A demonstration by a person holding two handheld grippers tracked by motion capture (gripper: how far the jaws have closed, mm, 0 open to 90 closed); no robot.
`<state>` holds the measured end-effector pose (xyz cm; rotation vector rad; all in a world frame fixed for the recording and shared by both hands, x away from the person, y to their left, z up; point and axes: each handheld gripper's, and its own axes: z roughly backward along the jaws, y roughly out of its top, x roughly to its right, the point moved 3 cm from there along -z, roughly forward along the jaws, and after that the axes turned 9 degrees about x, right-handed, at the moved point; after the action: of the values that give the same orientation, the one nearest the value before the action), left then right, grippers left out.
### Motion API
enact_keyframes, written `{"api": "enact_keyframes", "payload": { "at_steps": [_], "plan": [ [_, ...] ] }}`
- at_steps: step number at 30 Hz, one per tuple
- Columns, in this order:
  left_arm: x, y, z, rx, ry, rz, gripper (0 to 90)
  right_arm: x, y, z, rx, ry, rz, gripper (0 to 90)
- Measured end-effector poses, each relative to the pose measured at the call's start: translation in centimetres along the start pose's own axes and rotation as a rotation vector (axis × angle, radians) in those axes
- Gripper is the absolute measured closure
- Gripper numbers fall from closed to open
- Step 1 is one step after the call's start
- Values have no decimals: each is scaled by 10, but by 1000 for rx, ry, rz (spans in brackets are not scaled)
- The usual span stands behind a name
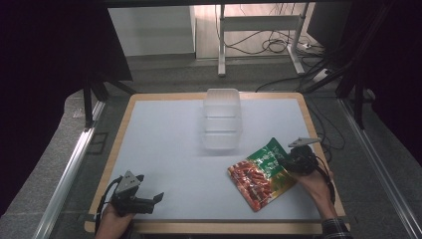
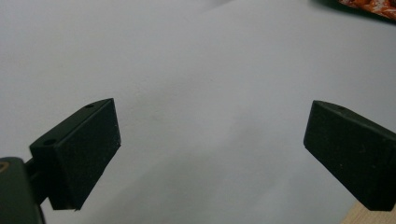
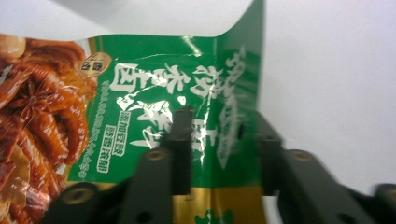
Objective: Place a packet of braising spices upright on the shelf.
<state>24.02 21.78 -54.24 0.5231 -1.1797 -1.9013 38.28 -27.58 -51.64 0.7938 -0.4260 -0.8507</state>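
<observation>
Right claw (image 3: 224,149) pinches the green edge of the pouch (image 1: 261,174), so lift gently toward the far bin (image 1: 222,119) while the left claw (image 2: 212,154), gaping, idles on the desk (image 1: 164,144).

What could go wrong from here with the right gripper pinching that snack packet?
The right gripper pinches just a folded green edge of the snack packet; the glossy film might slip out or tear when lifted. The packet's free end could swing and knock the clear plastic container nearby. The left gripper is open at the near edge, offering no support.
</observation>
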Motion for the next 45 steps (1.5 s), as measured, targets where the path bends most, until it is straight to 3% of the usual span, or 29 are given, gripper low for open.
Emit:
{"api": "enact_keyframes", "payload": {
  "at_steps": [1, 2, 4, 8, 14, 21, 25, 35, 39, 45],
  "plan": [
    [0, 0, 0, 0, 0, 0, 38, 0, 0, 0, 0, 0, 0, 746],
    [0, 0, 0, 0, 0, 0, 38, -1, 3, 2, 16, -7, 7, 837],
    [0, 0, 0, -1, 2, -2, 38, -2, 4, 4, 19, -22, 20, 885],
    [0, 0, 0, 0, 2, 1, 38, -4, 6, 4, 20, -26, 34, 891],
    [0, 0, 0, 3, 1, 7, 38, -4, 8, 5, 24, -15, 9, 892],
    [-1, 0, 0, 4, 3, 10, 38, -8, 16, 20, 68, 3, 21, 892],
    [-1, 0, 0, 6, 4, 14, 38, -10, 23, 29, 92, 23, -9, 892],
    [-1, 0, 1, 11, 7, 18, 37, -16, 36, 48, 131, 47, -8, 892],
    [-1, 0, 1, 11, 8, 15, 37, -19, 45, 58, 144, 78, -21, 892],
    [-1, 0, 1, 10, 9, 10, 37, -28, 67, 72, 179, 166, -36, 893]
  ]
}}
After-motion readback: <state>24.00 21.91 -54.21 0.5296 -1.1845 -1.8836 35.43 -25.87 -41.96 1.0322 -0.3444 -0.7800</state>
